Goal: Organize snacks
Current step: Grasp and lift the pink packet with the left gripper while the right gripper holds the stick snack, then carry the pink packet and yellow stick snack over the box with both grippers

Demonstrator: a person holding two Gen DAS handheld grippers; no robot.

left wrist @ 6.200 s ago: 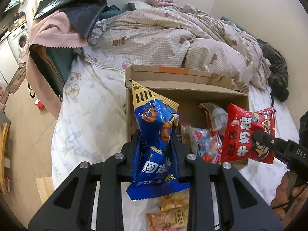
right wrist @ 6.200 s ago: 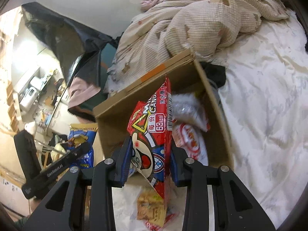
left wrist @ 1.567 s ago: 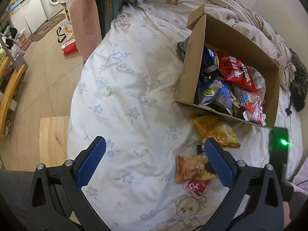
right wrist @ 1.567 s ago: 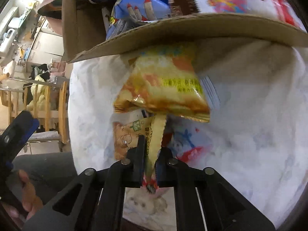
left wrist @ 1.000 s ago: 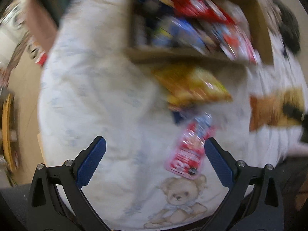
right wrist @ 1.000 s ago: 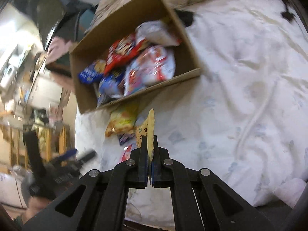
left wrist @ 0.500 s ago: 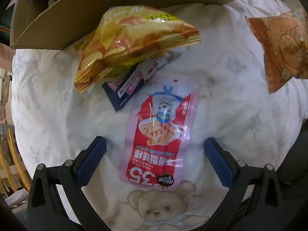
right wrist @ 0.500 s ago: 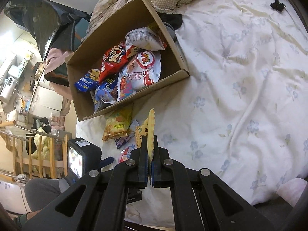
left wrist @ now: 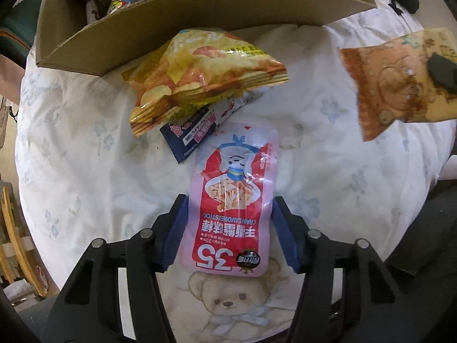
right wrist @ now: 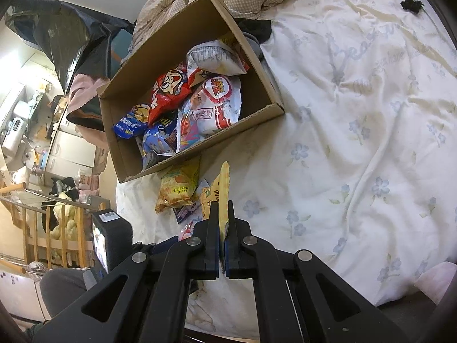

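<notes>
Meanwhile, the left gripper (left wrist: 230,223) fingers are closing around the crab-stick pouch (left wrist: 234,200) on the bed; the right gripper (right wrist: 222,223) clamps an orange packet (right wrist: 221,197), box-bound.

One cardboard box (right wrist: 134,148) sits on one bed (right wrist: 357,143). Outside the box are four snack packs: one yellow chip bag (left wrist: 200,74), one dark blue bar (left wrist: 194,135), one pink pouch (left wrist: 237,197) and one orange pack (left wrist: 394,80). Two grippers show: the left gripper (left wrist: 228,228) and the right gripper (right wrist: 222,237), each with two fingers. Inside the box lie at least six packs; overlap hides an exact number.
</notes>
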